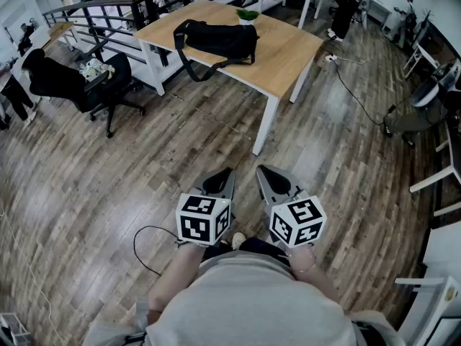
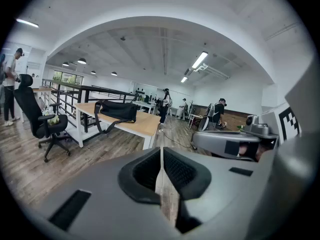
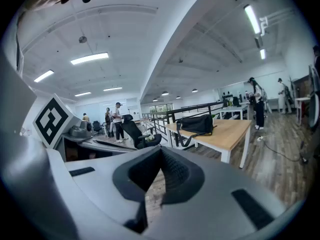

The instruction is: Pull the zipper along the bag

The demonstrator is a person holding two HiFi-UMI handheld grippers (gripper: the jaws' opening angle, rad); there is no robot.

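In the head view, the black bag point(image 1: 220, 40) lay on the far tabletop point(image 1: 292, 58), its strap hanging over the near edge, with a small green plant point(image 1: 247, 15) just behind it. The left hand-held gripper point(image 1: 220, 181) and right hand-held gripper point(image 1: 274, 182) were held side by side close to the person's body, over the wood floor point(image 1: 108, 186) and well apart from the tabletop.

In the left gripper view, the pads were pressed together at their tips with nothing between them, and the bag sat far off, ahead and to the left.

In the right gripper view, the pads were likewise pressed together and empty, with the bag far ahead to the right.

By my judgement the task had not begun; this was the approach. The next move would call for walking up to the tabletop, finding the zipper pull, which was too small to make out, and spreading the jaws.
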